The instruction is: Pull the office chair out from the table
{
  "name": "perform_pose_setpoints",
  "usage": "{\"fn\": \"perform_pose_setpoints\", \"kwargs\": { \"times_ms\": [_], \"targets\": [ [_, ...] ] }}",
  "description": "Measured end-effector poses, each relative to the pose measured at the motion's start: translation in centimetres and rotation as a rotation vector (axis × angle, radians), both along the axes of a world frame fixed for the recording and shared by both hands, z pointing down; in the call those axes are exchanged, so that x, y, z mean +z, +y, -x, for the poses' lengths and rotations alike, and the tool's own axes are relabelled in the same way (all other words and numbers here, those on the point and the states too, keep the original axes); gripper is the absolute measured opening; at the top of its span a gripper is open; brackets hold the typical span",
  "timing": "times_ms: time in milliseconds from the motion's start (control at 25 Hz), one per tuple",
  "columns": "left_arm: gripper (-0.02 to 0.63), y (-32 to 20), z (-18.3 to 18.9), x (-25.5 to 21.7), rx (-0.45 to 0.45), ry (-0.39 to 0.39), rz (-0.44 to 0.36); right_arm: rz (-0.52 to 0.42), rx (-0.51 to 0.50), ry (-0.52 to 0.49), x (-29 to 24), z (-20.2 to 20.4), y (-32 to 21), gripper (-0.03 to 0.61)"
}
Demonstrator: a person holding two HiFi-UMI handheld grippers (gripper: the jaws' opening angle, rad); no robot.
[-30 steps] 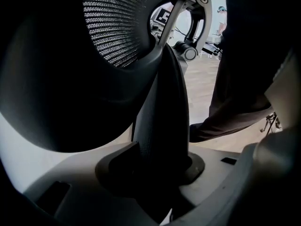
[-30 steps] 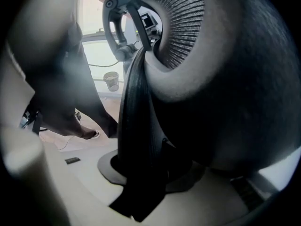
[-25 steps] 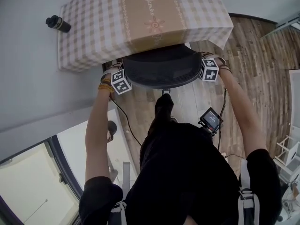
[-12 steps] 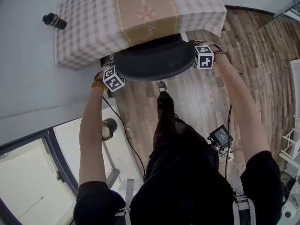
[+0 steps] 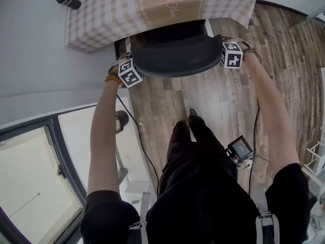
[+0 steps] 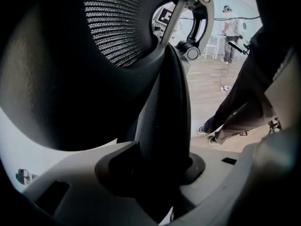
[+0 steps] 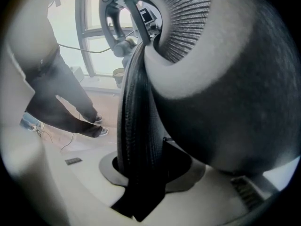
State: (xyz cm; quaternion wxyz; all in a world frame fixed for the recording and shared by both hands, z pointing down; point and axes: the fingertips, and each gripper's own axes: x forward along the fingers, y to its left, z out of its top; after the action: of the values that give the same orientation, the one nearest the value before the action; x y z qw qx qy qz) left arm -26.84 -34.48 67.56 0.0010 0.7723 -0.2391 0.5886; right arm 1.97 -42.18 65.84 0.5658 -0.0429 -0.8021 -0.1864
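The black office chair (image 5: 175, 55) stands at the edge of the table (image 5: 101, 19), which wears a checked cloth. Its curved mesh backrest faces me and its seat still reaches under the cloth. My left gripper (image 5: 127, 71) clamps the backrest's left edge. In the left gripper view, the dark rim (image 6: 162, 102) runs down between the jaws. My right gripper (image 5: 229, 54) holds the right edge. In the right gripper view the ribbed rim (image 7: 136, 112) sits between its jaws, which are closing on it a little further.
A dark bottle (image 5: 67, 0) lies on the pale floor left of the table. A glazed door frame (image 5: 66, 151) runs along the lower left. A cable (image 5: 137, 136) trails over the wood floor (image 5: 213, 100) behind the chair, where the person's feet stand.
The chair has rolled out from under the cloth toward me, with both grippers still on its backrest. The person's feet have stepped back.
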Motion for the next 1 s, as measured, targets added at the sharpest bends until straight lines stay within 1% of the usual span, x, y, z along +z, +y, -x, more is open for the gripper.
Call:
{"fn": "perform_pose_setpoints", "kwargs": {
  "times_ms": [200, 440, 600, 760, 880, 1000],
  "targets": [
    [0.189, 1.8, -0.6, -0.1, 0.006, -0.005, 0.001, 0.004, 0.006, 0.001, 0.1, -0.8, 1.8, 0.133],
    [0.189, 4.3, 0.3, -0.1, 0.022, -0.008, -0.001, 0.004, 0.02, -0.004, 0.3, -0.1, 4.7, 0.135],
    [0.189, 5.1, -0.4, -0.5, 0.025, -0.003, -0.022, -0.014, 0.039, -0.003, 0.4, -0.8, 5.3, 0.135],
    [0.189, 6.9, 0.3, -0.3, 0.019, -0.003, -0.023, -0.012, 0.044, 0.0, 0.7, -0.2, 7.0, 0.135],
    [0.19, 7.6, -0.5, -0.5, 0.015, -0.002, -0.032, -0.009, 0.045, 0.002, 0.8, -1.0, 7.6, 0.137],
    [0.189, 8.0, -1.3, -0.8, 0.016, -0.003, -0.044, -0.03, 0.056, 0.006, 0.8, -1.8, 7.5, 0.138]
  ]
}}
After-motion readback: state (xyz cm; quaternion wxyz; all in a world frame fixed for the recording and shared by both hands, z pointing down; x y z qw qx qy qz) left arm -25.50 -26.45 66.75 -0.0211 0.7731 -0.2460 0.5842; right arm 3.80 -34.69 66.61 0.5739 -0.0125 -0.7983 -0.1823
